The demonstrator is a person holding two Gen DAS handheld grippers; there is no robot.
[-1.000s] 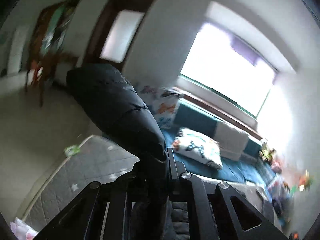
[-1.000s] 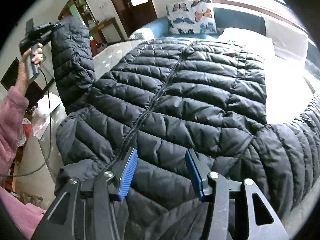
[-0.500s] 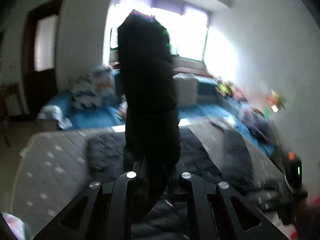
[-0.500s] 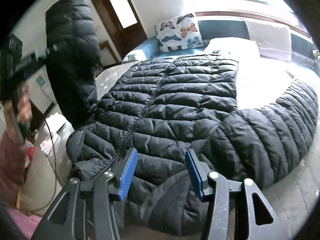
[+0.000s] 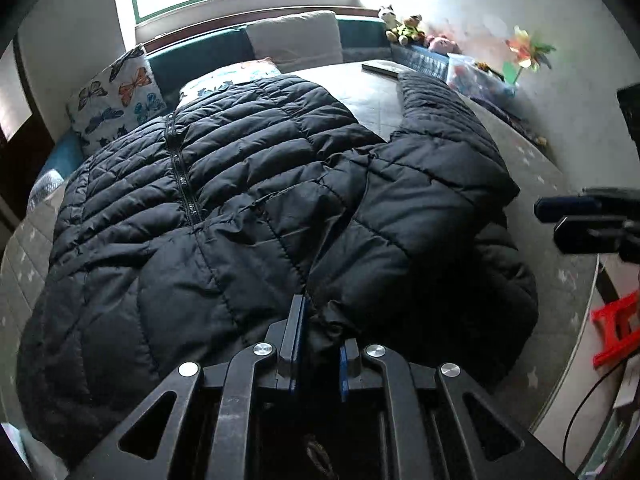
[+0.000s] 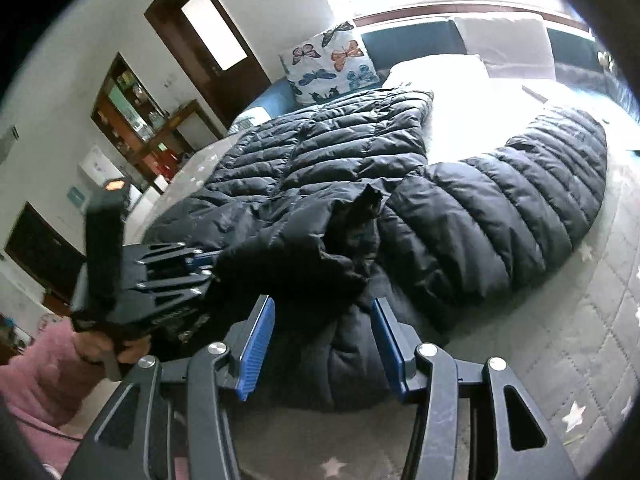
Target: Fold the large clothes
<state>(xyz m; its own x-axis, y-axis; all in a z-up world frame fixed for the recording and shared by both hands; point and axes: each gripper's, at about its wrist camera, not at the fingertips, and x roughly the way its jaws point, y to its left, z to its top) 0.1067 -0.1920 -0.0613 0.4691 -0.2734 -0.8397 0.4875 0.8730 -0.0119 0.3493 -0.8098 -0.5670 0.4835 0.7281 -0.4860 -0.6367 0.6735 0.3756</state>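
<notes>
I have the black puffer jacket (image 5: 240,200) spread face-up on the grey star-print mattress (image 6: 580,320), its zipper (image 5: 180,176) running away from me toward the butterfly pillow (image 5: 116,96), so the garment's long axis points from my rig straight at that pillow. My left gripper (image 5: 320,344) sits at the jacket's near end with its jaws just beginning to part, the cuff of the folded-over sleeve (image 5: 400,216) bunched between the blue pads; in the left wrist view the cloth looks pinched between them yet. That sleeve lies across the chest, slanting from the shoulder on the side away from the pillow's corner back to my left hand (image 6: 104,344), seen in a pink sleeve (image 6: 36,380) in the right wrist view. My right gripper (image 6: 322,344) hangs half-spread and empty just above the near edge of the jacket, nothing between its fingers. The other sleeve (image 6: 520,208) stretches out flat to the right of the body, curving toward the window end of the bed, far from the pillow. I judge that sleeve to be the next piece to fold, and the right gripper is plainly the nearer one: its cuff lies up and to the right of those open jaws, its length roughly parallel to the zipper.
</notes>
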